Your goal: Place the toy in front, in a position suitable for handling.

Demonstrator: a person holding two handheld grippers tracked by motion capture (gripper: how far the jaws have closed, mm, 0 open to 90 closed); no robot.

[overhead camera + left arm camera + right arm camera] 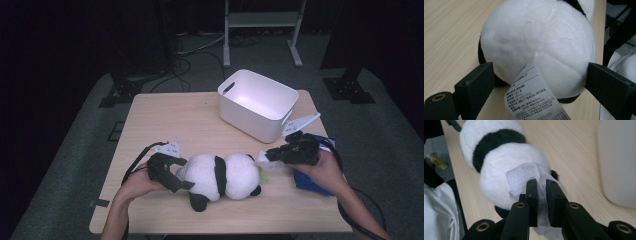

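Observation:
A black-and-white panda plush (220, 175) lies on its side in the front middle of the wooden table (170, 120). My left gripper (183, 181) holds its white rear end (541, 42), one jaw pressing on each side, and a printed label (531, 100) hangs down between them. My right gripper (267, 156) is at the panda's head end, shut on a crumpled white wipe (521, 176). The wipe rests against the white head (499, 170). In its own view the right gripper (541, 185) points along the panda's body.
A white plastic bin (257, 102) with handle slots stands at the back right of the table, close behind the right hand. A blue pack (312, 182) lies under that hand near the right edge. A white card (300, 124) leans beside the bin.

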